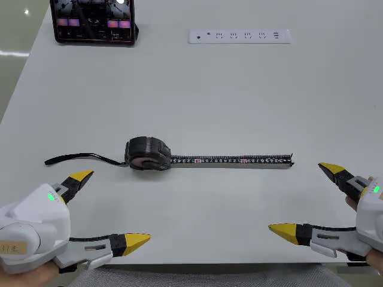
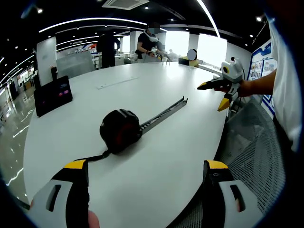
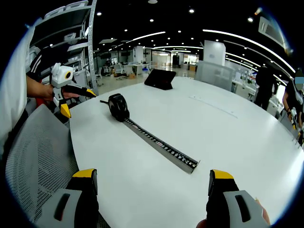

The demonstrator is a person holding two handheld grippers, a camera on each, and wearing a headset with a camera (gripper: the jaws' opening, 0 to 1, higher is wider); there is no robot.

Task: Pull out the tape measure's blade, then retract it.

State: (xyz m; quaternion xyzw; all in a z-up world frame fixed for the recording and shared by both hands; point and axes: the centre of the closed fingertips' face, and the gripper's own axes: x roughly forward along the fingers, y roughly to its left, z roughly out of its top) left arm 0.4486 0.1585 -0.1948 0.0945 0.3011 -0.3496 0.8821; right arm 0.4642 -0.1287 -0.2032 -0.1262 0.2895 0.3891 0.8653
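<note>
Two grippers hover low in the head view, and both have their yellow-tipped jaws spread wide with nothing between them: the left gripper [image 1: 118,206] at the lower left of the frame and the right gripper [image 1: 295,197] at the lower right. The tape measure [image 1: 146,154] lies on the white table [image 1: 239,89] a little left of the frame's centre. Its case is dark and rounded, and it lies on its side with a reddish round face turned up. The blade [image 1: 233,160] is drawn out flat on the table toward the right of the frame; it is dark with small markings and ends in a hook that stops short of the right gripper's upper tip. A thin black strap [image 1: 75,158] runs from the case toward the left and curls on the surface. Neither gripper touches the case, the blade or the strap. The near edge of the table crosses the bottom of the frame, just under the lower jaws, and a grey mesh chair [image 1: 197,278] shows below it. Above the tape measure there is a wide bare stretch of table up to a white power strip [image 1: 239,36] at the upper centre and a dark tablet [image 1: 94,21] with a lit screen at the upper left.
</note>
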